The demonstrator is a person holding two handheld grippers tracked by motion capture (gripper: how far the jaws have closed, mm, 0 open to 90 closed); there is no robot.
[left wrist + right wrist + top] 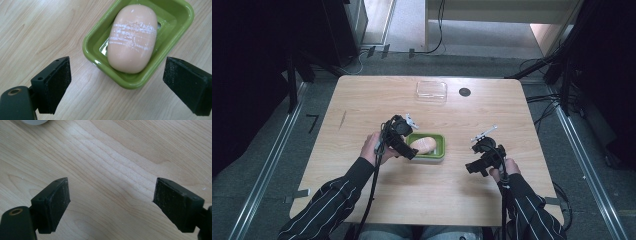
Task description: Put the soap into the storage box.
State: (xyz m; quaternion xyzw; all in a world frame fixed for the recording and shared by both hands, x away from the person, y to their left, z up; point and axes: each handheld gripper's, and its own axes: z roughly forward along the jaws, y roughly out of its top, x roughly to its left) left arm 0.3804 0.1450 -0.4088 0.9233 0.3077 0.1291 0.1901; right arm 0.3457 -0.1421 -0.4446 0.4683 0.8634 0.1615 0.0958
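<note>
A wooden table (362, 100) seen from above. At left, the left gripper (404, 137), held in a person's hand, hangs just beside a green soap dish (439, 145), its jaws spread wide with nothing between them. A peach soap bar (132, 37) (streaked with white scuffs) lies in the dish. At right, well apart, the right gripper (482, 155) hovers over bare wood, jaws likewise spread. A clear plastic lid (431, 91) lies near the far edge.

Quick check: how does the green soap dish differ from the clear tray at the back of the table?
The green soap dish is opaque and holds a soap bar; the clear tray is see-through and looks empty. The dish sits near the left gripper, the tray far from both. Both are shallow, rectangular, round-cornered.
</note>
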